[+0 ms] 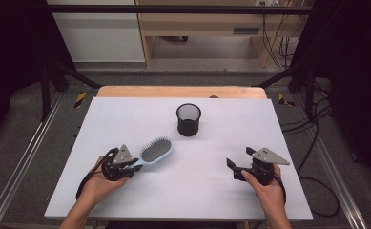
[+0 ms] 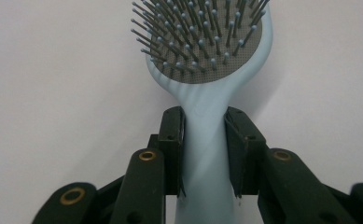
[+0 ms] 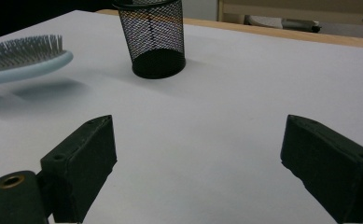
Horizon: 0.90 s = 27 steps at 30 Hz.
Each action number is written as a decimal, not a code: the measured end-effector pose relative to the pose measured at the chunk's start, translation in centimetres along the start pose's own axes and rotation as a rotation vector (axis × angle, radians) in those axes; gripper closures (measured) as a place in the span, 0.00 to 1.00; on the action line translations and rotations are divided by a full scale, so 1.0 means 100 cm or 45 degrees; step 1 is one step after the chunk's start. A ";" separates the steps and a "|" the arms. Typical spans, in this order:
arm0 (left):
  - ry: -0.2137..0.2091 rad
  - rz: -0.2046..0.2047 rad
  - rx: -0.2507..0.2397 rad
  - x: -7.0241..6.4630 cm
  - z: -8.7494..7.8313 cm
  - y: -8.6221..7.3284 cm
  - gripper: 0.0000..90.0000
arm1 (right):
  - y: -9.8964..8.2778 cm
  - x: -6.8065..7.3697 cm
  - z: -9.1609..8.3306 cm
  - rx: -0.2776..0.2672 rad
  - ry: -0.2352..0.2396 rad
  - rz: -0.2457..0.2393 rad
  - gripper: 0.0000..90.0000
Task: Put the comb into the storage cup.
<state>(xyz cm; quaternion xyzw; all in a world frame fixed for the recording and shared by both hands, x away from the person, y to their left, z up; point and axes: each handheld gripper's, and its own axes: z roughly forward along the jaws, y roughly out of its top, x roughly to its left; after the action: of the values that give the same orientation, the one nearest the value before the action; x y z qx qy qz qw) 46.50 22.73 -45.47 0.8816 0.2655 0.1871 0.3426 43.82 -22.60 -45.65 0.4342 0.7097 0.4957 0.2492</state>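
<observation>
A light blue hairbrush (image 1: pixel 155 151) with grey bristles is at the left front of the white table (image 1: pixel 126 119). My left gripper (image 1: pixel 134 166) is shut on its handle; in the left gripper view both pads press the blue handle of the hairbrush (image 2: pixel 206 140), bristles facing up. In the right gripper view the hairbrush head (image 3: pixel 25 60) hangs a little above the table over its shadow. A black mesh cup (image 1: pixel 189 119) stands upright behind the middle of the table, also in the right gripper view as the cup (image 3: pixel 152 37). My right gripper (image 1: pixel 238 162) rests at the right front, jaws wide apart with nothing between them.
A wooden board edge (image 1: pixel 180 91) runs along the table's far side. Metal rails (image 1: pixel 25 152) flank the table, and cables (image 1: pixel 316 143) lie on the floor at the right. Shelving (image 1: pixel 202 28) stands beyond the table.
</observation>
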 end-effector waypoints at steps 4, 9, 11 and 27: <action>0.040 -0.005 -0.070 0.000 -0.003 0.002 0.77 | 0.000 0.002 0.002 0.005 0.009 -0.004 0.11; 0.070 -0.012 -0.140 0.001 -0.007 0.002 0.77 | 0.001 0.004 0.002 0.009 0.015 -0.008 0.11; 0.072 -0.021 -0.158 0.001 -0.007 0.001 0.77 | 0.000 0.005 0.003 0.010 0.015 -0.009 0.11; 0.111 -0.035 -0.279 -0.010 -0.012 0.012 0.77 | 0.001 0.019 0.009 0.047 0.062 0.009 0.07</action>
<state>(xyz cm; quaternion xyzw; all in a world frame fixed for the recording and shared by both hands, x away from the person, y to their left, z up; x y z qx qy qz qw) 45.50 21.92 -43.95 0.8261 0.2704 0.2484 0.4274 43.64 -20.51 -45.81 0.4291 0.7229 0.4938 0.2222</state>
